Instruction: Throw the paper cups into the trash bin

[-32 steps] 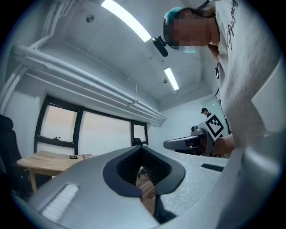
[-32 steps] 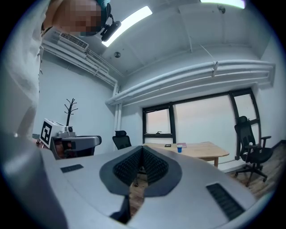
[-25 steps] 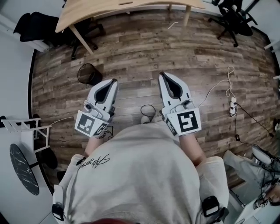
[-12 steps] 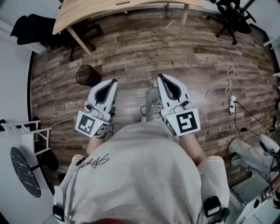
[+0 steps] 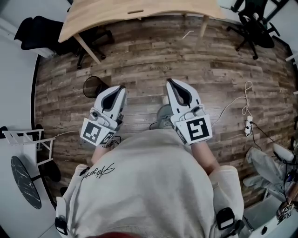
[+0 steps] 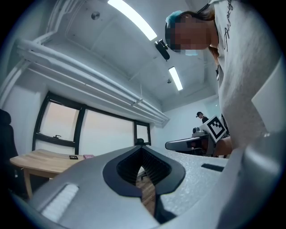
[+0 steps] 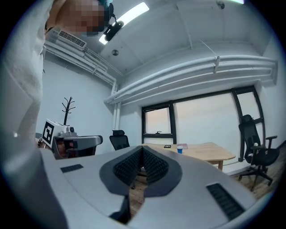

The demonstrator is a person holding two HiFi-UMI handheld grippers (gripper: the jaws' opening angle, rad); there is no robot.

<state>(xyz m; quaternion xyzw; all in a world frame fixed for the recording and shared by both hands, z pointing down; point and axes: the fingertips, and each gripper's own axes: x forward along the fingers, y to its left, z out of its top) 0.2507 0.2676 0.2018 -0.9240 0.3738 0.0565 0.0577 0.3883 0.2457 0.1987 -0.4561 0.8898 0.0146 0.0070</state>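
A blue paper cup (image 7: 179, 149) stands on the wooden table (image 7: 201, 152) ahead in the right gripper view. In the head view the same table (image 5: 139, 11) lies at the top. The black mesh trash bin (image 5: 94, 86) stands on the floor just left of my left gripper (image 5: 122, 86). Both grippers are held level in front of the body, well short of the table. My left gripper (image 6: 142, 148) is shut with nothing between its jaws. My right gripper (image 5: 169, 81) (image 7: 142, 147) is shut and empty too.
Black office chairs stand at the table's right end (image 5: 253, 28) and under its left end (image 5: 91, 35). Cables and a power strip (image 5: 247, 125) lie on the wood floor at right. A white rack (image 5: 23, 137) and a round dark tabletop (image 5: 25, 179) are at left.
The person has stepped forward over the floor: the table and the trash bin have come nearer. Both grippers stay shut in front of the body.
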